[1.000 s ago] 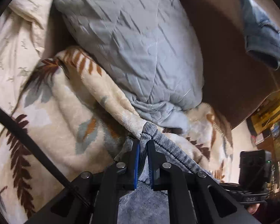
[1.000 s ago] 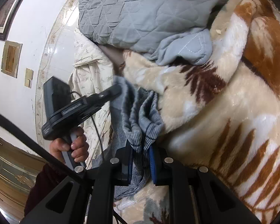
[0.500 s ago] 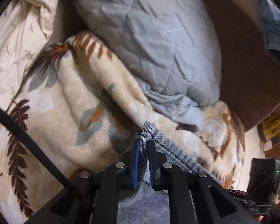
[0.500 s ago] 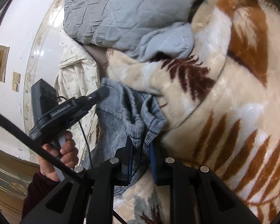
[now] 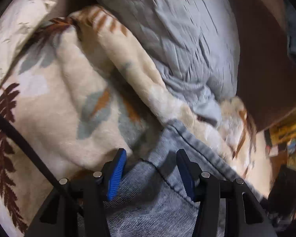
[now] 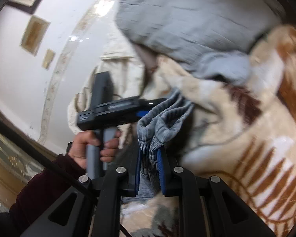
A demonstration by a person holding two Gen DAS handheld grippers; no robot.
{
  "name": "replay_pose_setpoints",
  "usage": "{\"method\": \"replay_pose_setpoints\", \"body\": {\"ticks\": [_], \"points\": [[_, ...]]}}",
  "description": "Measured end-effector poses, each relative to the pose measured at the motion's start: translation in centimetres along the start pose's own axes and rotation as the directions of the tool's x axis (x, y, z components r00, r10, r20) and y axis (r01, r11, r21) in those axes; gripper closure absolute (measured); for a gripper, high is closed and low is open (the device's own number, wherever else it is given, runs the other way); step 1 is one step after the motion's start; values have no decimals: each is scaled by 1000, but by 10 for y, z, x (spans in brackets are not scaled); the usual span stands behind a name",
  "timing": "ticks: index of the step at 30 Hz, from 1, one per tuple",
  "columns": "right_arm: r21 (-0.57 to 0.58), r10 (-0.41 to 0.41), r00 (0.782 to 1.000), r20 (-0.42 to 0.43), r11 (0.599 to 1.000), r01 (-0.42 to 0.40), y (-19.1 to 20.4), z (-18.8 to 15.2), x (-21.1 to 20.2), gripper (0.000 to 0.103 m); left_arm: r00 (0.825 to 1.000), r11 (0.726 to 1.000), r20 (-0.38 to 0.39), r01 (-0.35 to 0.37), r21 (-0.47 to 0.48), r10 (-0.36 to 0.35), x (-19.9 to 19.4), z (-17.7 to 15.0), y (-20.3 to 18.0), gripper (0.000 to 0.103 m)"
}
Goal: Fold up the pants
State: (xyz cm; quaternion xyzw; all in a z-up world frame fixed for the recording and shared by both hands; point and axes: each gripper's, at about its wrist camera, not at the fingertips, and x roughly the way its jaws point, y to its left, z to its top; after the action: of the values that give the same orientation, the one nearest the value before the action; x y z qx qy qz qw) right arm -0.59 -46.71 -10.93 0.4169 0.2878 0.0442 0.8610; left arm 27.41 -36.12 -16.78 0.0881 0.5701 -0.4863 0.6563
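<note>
Pants [image 5: 157,197] lie between just-opened left tool [image 5: 151,156]; right tool [image 6: 149,158] clamps waistband.

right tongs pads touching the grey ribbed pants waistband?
Touching. Right wrist view: the right tongs have both blue pads pressed against the bunched grey ribbed pants waistband, with no gap on either side.

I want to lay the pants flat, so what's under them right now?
The pants lie on the cream leaf-print blanket, which shows on all sides. Whatever sits beneath the blanket is covered.
</note>
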Motion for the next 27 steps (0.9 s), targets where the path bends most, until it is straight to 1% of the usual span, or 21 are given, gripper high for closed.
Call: {"method": "replay_pose_setpoints", "body": {"ticks": [1, 2, 3, 5, 6, 7, 9, 11, 13, 14, 15, 16, 19, 20, 21, 22, 24, 27], "points": [[29, -8, 1000, -6, 1000, 8, -9, 1, 0, 87, 1000, 1000, -15, 2, 17, -2, 3, 0, -4, 47], [57, -18, 1000, -18, 998, 19, -18, 2, -1, 88, 1000, 999, -27, 3, 33, -2, 6, 0, -7, 45], [74, -30, 999, -34, 997, 33, -25, 0, -3, 88, 999, 998, -37, -9, 55, 11, 10, 0, -12, 43], [114, -77, 993, -86, 990, 87, -42, -3, 0, 88, 998, 995, -58, -27, 95, 33, 17, 2, -18, 42], [136, -81, 991, -107, 986, 96, -47, -5, -1, 88, 997, 994, -64, -32, 101, 39, 19, 2, -20, 42], [174, -66, 990, -123, 981, 87, -53, -7, 1, 88, 997, 994, -70, -34, 105, 42, 22, 4, -21, 41], [202, -41, 991, -126, 977, 66, -56, -6, -1, 88, 997, 992, -67, -28, 120, 36, 23, 6, -23, 42], [179, -57, 991, -120, 981, 78, -51, -6, -1, 87, 997, 989, -75, -10, 150, 22, 27, 5, -30, 64], [190, -67, 991, -117, 978, 89, -50, -6, -1, 83, 995, 980, -77, -39, 194, 55, 30, 3, -37, 66], [213, -54, 992, -118, 974, 78, -52, -6, 0, 76, 996, 977, -74, -41, 208, 58, 30, 2, -39, 71], [230, -45, 992, -116, 971, 71, -54, -6, 0, 73, 996, 976, -69, -44, 212, 59, 29, 1, -39, 75], [246, -42, 993, -111, 967, 68, -55, -6, 0, 70, 996, 977, -63, -42, 208, 56, 27, 1, -38, 81], [242, -66, 993, -96, 966, 88, -53, -5, 2, 69, 999, 981, -40, -24, 195, 32, 17, -1, -33, 86], [230, -73, 993, -92, 969, 93, -51, -5, 3, 70, 999, 979, -30, -25, 203, 32, 14, -2, -33, 88], [207, -90, 992, -89, 972, 107, -47, -5, 4, 74, 999, 977, -19, -30, 212, 35, 12, -4, -35, 88], [186, -97, 992, -83, 976, 111, -43, -5, 5, 89, 999, 976, -12, -32, 215, 36, 9, -5, -34, 89], [141, -101, 993, -66, 984, 110, -31, -5, 3, 90, 1000, 976, 6, -26, 214, 26, 4, -7, -34, 90], [56, -110, 993, -36, 992, 112, -10, -6, -2, 91, 999, 978, 44, -2, 208, -8, -11, -9, -30, 90]]}}
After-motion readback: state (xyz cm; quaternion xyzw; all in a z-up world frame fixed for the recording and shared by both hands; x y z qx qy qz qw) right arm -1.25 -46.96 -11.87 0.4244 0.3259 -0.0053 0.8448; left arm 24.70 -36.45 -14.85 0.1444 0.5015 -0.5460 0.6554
